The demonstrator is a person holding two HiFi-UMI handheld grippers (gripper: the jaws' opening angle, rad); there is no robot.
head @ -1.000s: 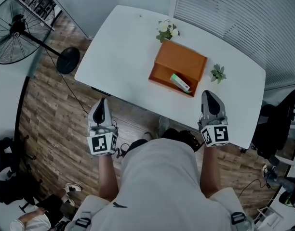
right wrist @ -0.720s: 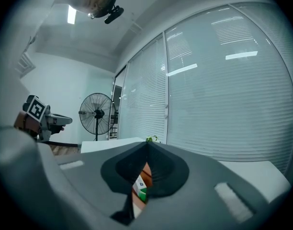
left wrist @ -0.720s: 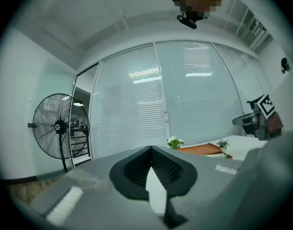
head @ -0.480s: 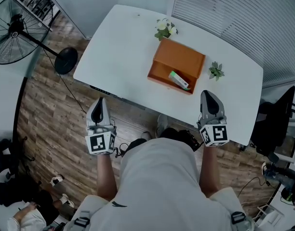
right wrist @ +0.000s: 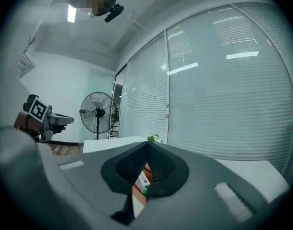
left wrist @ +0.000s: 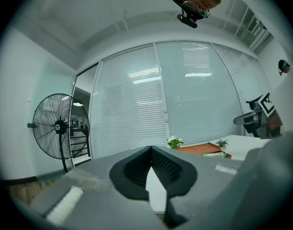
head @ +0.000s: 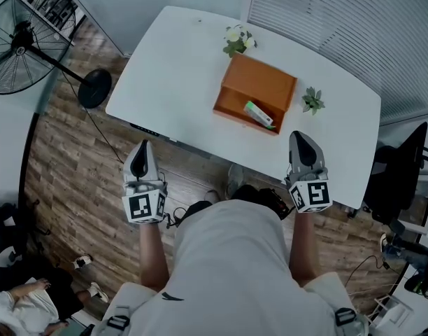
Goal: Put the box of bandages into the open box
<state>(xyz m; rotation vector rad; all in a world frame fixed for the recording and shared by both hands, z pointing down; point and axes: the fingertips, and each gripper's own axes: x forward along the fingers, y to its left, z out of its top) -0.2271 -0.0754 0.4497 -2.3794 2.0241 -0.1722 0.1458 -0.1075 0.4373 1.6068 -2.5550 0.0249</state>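
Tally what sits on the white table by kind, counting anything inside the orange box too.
open orange box: 1
box of bandages, lying inside that box: 1
small plants, one at each far side of the box: 2
Total: 4

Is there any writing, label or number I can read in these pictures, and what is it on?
No text here can be read.
Bandage box: green and white print, too small to read.
Cubes on the left tongs and right tongs: black-and-white square patterns only, no words or numbers.
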